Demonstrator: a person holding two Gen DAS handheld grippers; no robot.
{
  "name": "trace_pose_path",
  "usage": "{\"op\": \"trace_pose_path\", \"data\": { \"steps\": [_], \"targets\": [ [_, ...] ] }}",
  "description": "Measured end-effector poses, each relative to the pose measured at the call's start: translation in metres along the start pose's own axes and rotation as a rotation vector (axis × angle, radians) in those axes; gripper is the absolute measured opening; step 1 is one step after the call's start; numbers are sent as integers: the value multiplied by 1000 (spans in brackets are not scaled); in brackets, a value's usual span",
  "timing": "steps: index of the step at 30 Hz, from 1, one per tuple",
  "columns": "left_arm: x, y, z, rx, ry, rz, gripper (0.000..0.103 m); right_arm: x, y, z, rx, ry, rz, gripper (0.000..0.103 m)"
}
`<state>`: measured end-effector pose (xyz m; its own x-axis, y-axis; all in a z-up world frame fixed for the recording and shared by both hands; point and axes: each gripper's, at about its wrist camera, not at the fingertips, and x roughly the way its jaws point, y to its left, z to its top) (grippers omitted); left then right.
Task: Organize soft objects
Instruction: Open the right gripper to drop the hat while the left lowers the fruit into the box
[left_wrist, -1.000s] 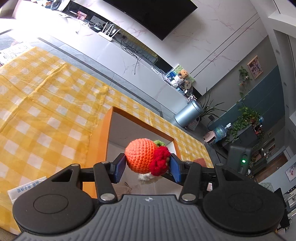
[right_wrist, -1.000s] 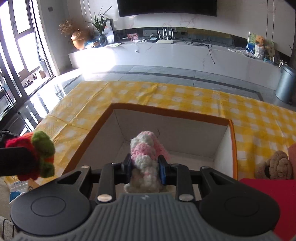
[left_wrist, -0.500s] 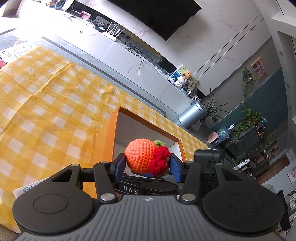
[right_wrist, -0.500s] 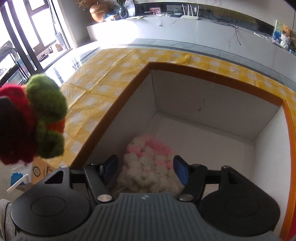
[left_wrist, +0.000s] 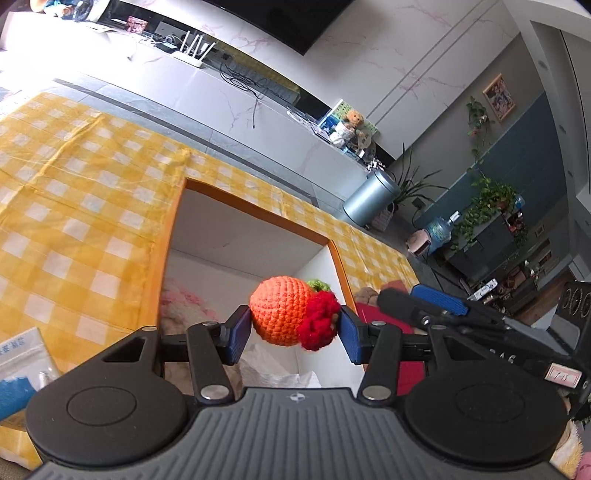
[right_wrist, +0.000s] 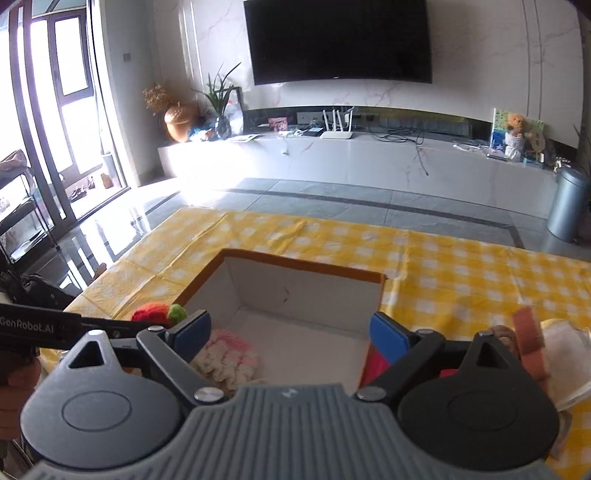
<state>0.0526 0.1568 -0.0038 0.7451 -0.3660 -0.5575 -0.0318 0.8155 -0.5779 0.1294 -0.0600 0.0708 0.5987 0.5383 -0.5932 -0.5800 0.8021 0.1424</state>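
My left gripper (left_wrist: 291, 332) is shut on an orange crocheted ball with red and green trim (left_wrist: 284, 312) and holds it over the near edge of an open box (left_wrist: 177, 221) with an orange rim and white inside. My right gripper (right_wrist: 291, 332) is open and empty above the box's (right_wrist: 303, 266) near side. A pink and white crocheted toy (right_wrist: 229, 356) lies on the box floor at its near left; it also shows in the left wrist view (left_wrist: 181, 299). The ball shows at the left in the right wrist view (right_wrist: 157, 312).
The box sits on a yellow checked tablecloth (right_wrist: 461, 266). A red object (left_wrist: 373, 314) and a brown plush (left_wrist: 365, 293) lie right of the box. A clear packet (left_wrist: 22, 358) lies at the left. A plastic bag (right_wrist: 565, 354) is at the right.
My right gripper opened, let the pink and white toy drop into the box, and rose back. My left gripper moved over the box with the ball.
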Motion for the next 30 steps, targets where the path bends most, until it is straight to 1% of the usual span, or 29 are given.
{"op": "trace_pose_path", "data": {
  "steps": [3,6,8,10,12,14,18,22,25,27,28,29,30],
  "targets": [
    [17,-14,-8,41,28,-4,58,-15,-27,-7,70,-48,-38,92],
    [31,-23,-14,67,57,-20,58,-22,-56,-22,174,-52,-67,92],
    [38,-28,-18,95,81,-4,58,-20,-67,-30,201,-34,-74,92],
    [46,-31,-22,121,99,19,58,-15,-73,-34,213,-30,-89,92],
    [55,-35,-23,145,110,41,58,-11,-80,-36,256,-32,-101,92],
    [65,-41,-23,171,124,61,58,-12,-84,-38,297,-34,-87,92],
    [86,-47,-26,200,158,103,58,-20,-77,-37,257,-52,-76,92],
    [104,-46,-35,208,229,124,58,-17,-76,-37,249,-43,-70,92],
    [106,-45,-37,205,265,111,58,-14,-76,-38,249,-32,-71,92],
    [102,-43,-36,192,266,87,59,-13,-76,-38,243,-28,-78,92],
    [99,-41,-35,183,264,77,60,-12,-76,-39,239,-25,-77,92],
    [99,-39,-33,176,264,74,66,-13,-75,-39,238,-25,-77,92],
    [97,-37,-33,172,266,73,68,-12,-76,-39,241,-24,-79,92]
  ]
}}
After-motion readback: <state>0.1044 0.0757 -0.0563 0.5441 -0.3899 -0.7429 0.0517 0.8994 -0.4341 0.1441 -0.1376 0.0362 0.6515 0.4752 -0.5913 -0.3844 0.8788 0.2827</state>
